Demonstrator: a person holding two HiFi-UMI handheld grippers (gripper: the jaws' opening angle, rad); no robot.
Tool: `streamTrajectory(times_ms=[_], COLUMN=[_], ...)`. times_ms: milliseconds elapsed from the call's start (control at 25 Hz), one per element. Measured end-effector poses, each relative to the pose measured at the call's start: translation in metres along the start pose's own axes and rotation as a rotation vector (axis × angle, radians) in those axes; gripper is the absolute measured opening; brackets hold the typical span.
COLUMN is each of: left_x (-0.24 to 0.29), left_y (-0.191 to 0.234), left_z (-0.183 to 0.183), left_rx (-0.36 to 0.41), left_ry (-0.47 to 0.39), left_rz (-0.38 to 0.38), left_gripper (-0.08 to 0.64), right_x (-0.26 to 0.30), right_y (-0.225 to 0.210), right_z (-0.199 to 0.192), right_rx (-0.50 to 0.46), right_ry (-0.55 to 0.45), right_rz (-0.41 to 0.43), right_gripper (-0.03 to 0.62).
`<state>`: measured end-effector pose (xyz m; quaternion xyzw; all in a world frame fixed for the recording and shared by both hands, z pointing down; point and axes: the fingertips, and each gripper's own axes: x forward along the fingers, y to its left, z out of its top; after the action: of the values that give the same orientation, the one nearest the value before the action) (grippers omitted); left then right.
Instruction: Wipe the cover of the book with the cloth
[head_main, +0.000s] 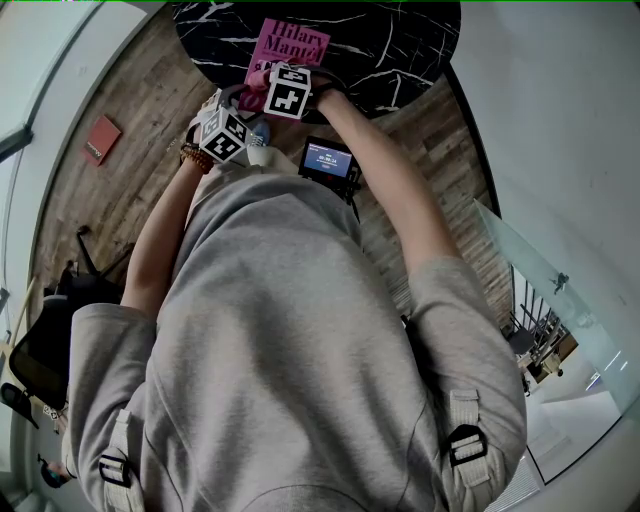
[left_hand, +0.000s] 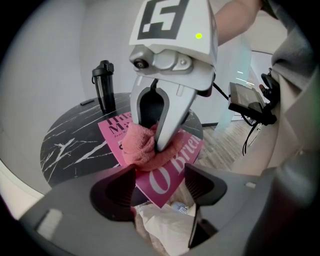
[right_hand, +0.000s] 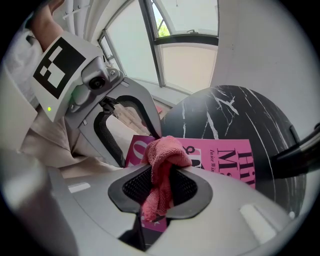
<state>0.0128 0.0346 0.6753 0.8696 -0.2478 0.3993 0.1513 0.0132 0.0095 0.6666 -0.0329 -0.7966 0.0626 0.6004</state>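
Note:
A pink book (head_main: 296, 44) lies on the round black marble table (head_main: 400, 40), its near corner (left_hand: 167, 175) hanging over the table's edge. My right gripper (right_hand: 161, 186) is shut on a pink cloth (right_hand: 162, 160). It points steeply down and holds the bunched cloth (left_hand: 140, 147) against the book's cover (right_hand: 225, 160). My left gripper (left_hand: 159, 187) stands open at the table's near edge, and the book's corner shows between its jaws. Whether a pad touches the book I cannot tell. The marker cubes hide both grippers' jaws in the head view.
A black bottle (left_hand: 103, 87) stands at the table's far side. A small screen device (head_main: 330, 160) hangs at the person's chest. Crumpled pale paper or a bag (left_hand: 165, 220) lies below the table's edge. A red object (head_main: 100, 138) lies on the wooden floor.

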Motion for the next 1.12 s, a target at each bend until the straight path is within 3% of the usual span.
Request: streamTrajectory(times_ms=[320, 800, 1120], left_x=[0.0, 0.0, 0.003], left_y=[-0.007, -0.004, -0.005], left_z=[-0.002, 0.002, 0.002], left_rx=[0.025, -0.043, 0.005], left_ry=[0.01, -0.01, 0.018], left_rz=[-0.011, 0.007, 0.049], left_gripper=[0.334, 0.344, 0.347], right_x=[0.001, 0.001, 0.002], right_y=[0.008, 0.017, 0.019], right_z=[0.002, 0.003, 0.006], right_rx=[0.04, 0.079, 0.238], right_ry=[-0.007, -0.015, -0.061], right_rz=[0.053, 0.103, 0.075], right_gripper=[0.103, 0.103, 0.103])
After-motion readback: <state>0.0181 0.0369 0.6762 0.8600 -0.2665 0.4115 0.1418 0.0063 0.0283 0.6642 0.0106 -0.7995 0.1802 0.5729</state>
